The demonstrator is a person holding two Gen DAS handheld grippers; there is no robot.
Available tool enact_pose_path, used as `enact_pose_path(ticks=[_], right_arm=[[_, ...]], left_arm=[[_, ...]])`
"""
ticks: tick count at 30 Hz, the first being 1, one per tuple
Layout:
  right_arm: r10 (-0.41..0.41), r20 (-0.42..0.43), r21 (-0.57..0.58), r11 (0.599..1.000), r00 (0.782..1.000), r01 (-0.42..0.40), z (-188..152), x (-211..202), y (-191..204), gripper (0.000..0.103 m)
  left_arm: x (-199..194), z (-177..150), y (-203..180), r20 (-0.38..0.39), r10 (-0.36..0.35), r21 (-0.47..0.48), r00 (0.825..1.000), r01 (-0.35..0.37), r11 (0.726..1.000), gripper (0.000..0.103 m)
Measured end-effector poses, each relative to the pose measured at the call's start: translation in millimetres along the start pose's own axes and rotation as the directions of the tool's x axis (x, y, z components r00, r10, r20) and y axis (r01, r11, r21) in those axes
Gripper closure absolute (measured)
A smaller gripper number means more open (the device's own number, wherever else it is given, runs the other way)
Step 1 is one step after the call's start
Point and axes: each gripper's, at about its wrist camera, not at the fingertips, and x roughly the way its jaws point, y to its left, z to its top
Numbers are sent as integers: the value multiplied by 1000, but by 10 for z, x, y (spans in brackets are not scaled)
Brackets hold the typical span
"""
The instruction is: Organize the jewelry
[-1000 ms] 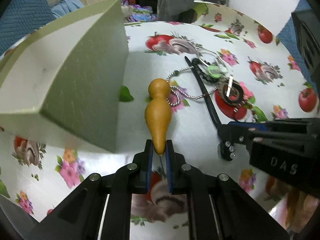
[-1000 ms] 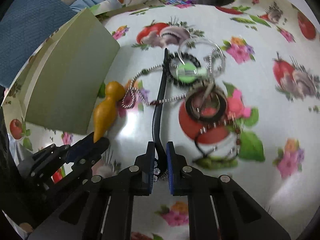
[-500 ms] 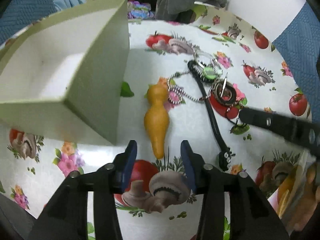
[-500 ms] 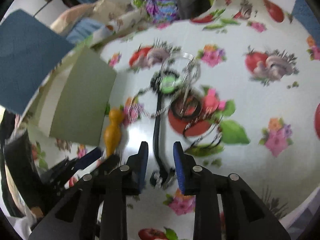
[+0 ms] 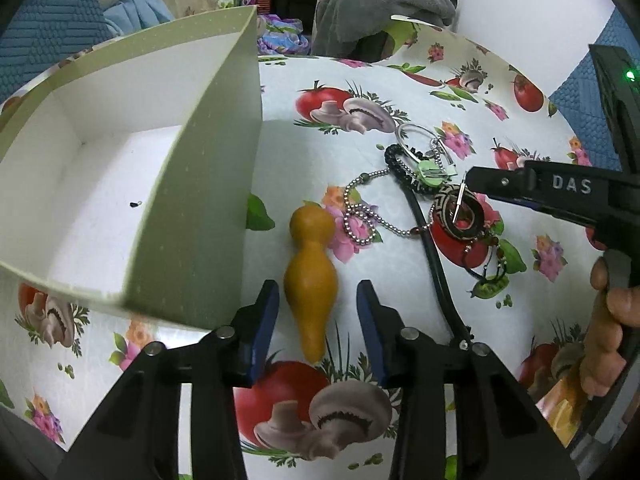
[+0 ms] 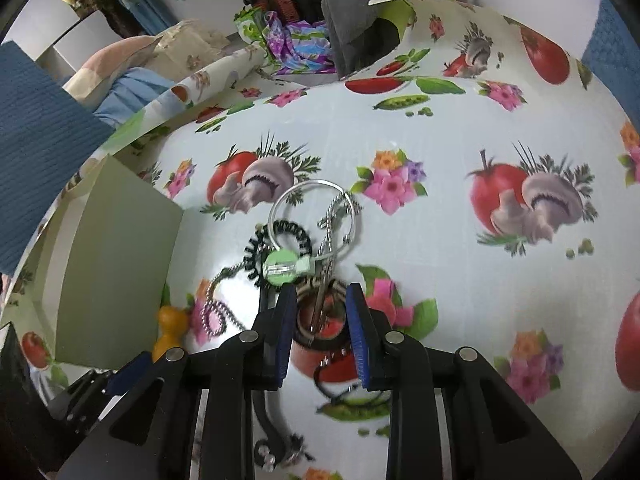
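Left wrist view: the left gripper [image 5: 316, 312] is seen with its blue pads apart and closing; the orange gourd-shaped pendant [image 5: 311, 276] lies between them on the tablecloth [image 5: 400, 88], touched by neither pad. An open green box [image 5: 200, 200], white inside, stands at nine o'clock from the pendant. At two o'clock from the pendant the tangle of jewelry is found: a ball chain [image 5: 360, 216], a black cord [image 5: 436, 264], a black beaded bracelet [image 5: 400, 172], a silver ring hoop [image 5: 416, 136] and a patterned dark bangle [image 5: 460, 212]. A hand [image 5: 608, 312] is shown at three o'clock.

Right wrist view: the right gripper [image 6: 322, 332] is held over the bangle [image 6: 320, 320], its pads parted and seemingly not pressing on anything, though blur limits certainty. A green round tag [image 6: 282, 266] lies at twelve o'clock from the pads.
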Motion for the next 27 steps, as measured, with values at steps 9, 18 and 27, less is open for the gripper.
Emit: enact_pose_path(ticks=[9,18,27], right_arm=[[-20,39,-40,999,999,22,52,120,57,98],[-20,74,-77,997,997,26,27,-212,178,100],[-28,92,-50,998,995,32,-152,-584,235,100]], left_arm=[[11,13,18,-2,-6,-2,1000,6,1000,73],[-146,52,-43,27,-30,1,999,30,1000,73],[-474,147,-54,68,-87,6,994,87,996,73]])
